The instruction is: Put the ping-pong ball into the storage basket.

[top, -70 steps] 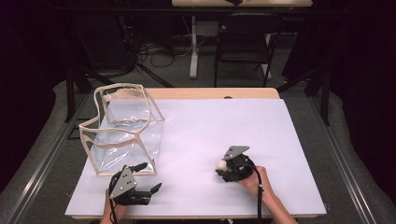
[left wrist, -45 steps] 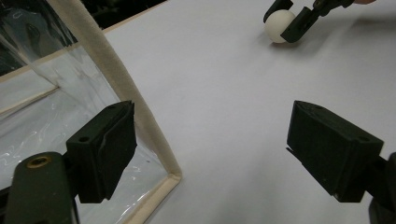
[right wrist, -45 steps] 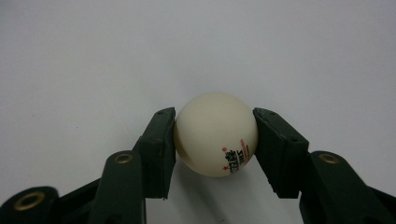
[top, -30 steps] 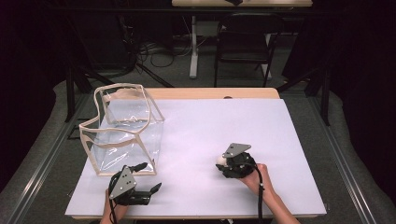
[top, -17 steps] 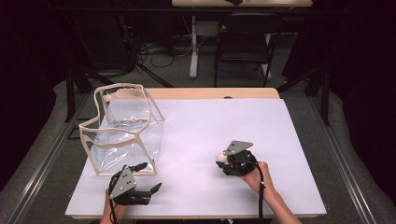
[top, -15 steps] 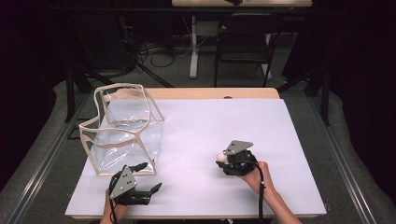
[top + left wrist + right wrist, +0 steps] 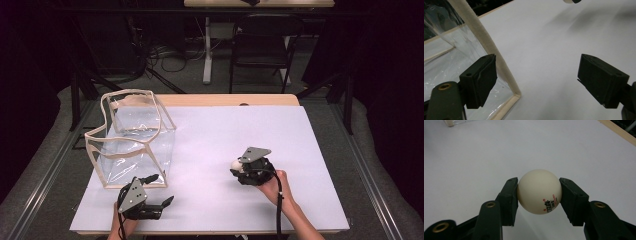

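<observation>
Between the right gripper's [image 7: 539,195] two black jaws, a cream ping-pong ball [image 7: 539,191] is sitting pinched from both sides.

In the right gripper view both pads are pressing against the ball's flanks (small red and dark print is facing the camera, low on its right side), and the ball is hanging just over the white table cover [image 7: 474,157]. In the high view the same gripper [image 7: 240,167] is lying right of the table's middle, the ball [image 7: 236,164] peeking out at its left end, a hand [image 7: 272,185] gripping it from behind. The left gripper [image 7: 536,82] is resting near the front edge with its jaws standing wide apart, nothing between them; its left jaw is sitting just beside the cream-trimmed corner of a clear plastic bag [image 7: 456,47], which is standing upright on the table's left side [image 7: 132,137], well apart from the ball.
</observation>
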A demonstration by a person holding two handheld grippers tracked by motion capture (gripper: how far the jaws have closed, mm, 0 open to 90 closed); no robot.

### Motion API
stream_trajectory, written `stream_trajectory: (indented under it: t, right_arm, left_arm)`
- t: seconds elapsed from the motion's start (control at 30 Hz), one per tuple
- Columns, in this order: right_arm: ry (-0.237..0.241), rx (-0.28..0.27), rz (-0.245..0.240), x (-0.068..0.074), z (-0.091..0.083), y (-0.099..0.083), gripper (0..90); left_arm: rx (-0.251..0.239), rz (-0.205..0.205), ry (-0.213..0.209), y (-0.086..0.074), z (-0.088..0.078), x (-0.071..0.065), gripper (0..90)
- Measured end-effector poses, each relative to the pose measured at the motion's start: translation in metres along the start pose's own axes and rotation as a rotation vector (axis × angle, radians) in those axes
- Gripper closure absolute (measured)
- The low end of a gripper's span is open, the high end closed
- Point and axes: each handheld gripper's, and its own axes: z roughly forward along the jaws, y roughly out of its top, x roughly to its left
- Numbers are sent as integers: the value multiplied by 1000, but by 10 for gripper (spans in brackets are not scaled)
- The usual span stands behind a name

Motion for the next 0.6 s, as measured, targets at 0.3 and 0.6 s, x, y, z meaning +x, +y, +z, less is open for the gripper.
stream_trajectory:
  t: [0.3, 0.6]
  right_arm:
    - [-7, -21, -6, -3, -1, 11, 509]
    - [-18, -32, -21, -5, -2, 20, 509]
  left_arm:
    - [-2, -4, 6, 0, -2, 1, 159]
    - [-1, 1, 3, 0, -1, 1, 159]
